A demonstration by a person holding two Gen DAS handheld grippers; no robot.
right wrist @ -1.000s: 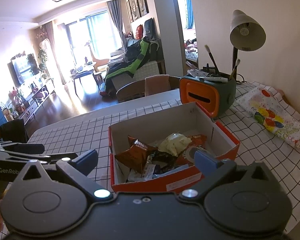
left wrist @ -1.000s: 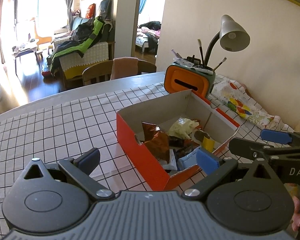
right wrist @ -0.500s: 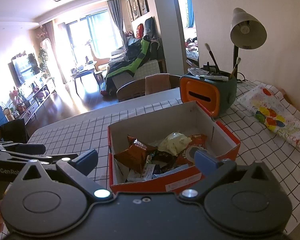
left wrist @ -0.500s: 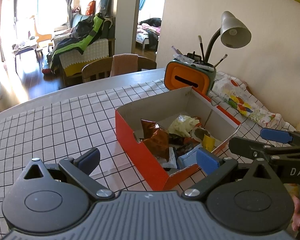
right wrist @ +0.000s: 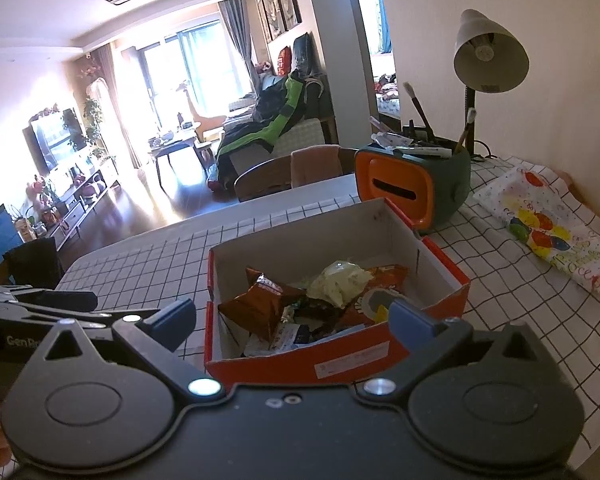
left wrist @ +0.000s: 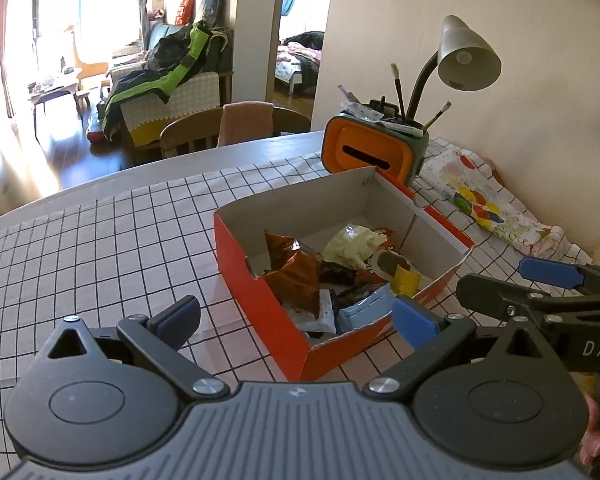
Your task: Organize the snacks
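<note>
An orange cardboard box (left wrist: 260, 292) full of snack packets (left wrist: 296, 276) sits on the checked tablecloth (left wrist: 100, 240), straight ahead of the left gripper (left wrist: 296, 318) and slightly to its right; its near corner lies between the two blue-padded fingers. The left gripper's jaws stand wide apart and hold nothing. The right gripper (right wrist: 292, 318) faces the box's (right wrist: 340, 360) long side, jaws likewise spread wide and empty, with the packets (right wrist: 260, 304) just beyond the fingertips. In the left view the right gripper (left wrist: 548, 280) shows at the right edge, beside the box.

Past the box stands an orange-and-green desk organizer (left wrist: 368, 152) with brushes, touching or nearly touching its far corner, and a desk lamp (left wrist: 468, 56) behind. A colourful wrapped package (right wrist: 548, 224) lies to the right of the box.

Compared with a second ago, the box appears slightly farther from the left gripper; the right view is almost unchanged.
</note>
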